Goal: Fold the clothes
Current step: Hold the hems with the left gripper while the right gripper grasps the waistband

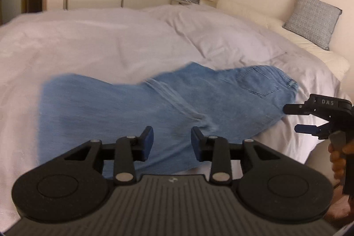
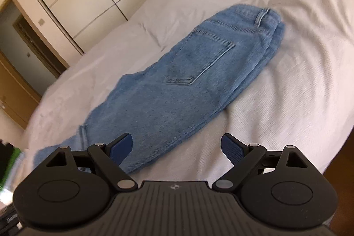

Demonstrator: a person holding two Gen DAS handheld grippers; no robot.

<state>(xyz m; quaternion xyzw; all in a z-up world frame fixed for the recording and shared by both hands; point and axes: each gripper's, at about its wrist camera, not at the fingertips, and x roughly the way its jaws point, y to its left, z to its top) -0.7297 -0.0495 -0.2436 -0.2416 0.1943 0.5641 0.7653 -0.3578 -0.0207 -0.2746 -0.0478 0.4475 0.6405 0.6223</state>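
Both grippers hover with fingers spread and empty, left gripper (image 1: 172,139) over the legs, right gripper (image 2: 176,147) near the seat, as the jeans (image 1: 159,107) lie halved lengthwise on the bed (image 1: 88,41), so pinch both denim layers squarely before folding across.

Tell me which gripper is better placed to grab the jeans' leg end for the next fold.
Probably left. The left gripper hangs open over the leg half of the jeans, while the right gripper sits open beside the waist half.
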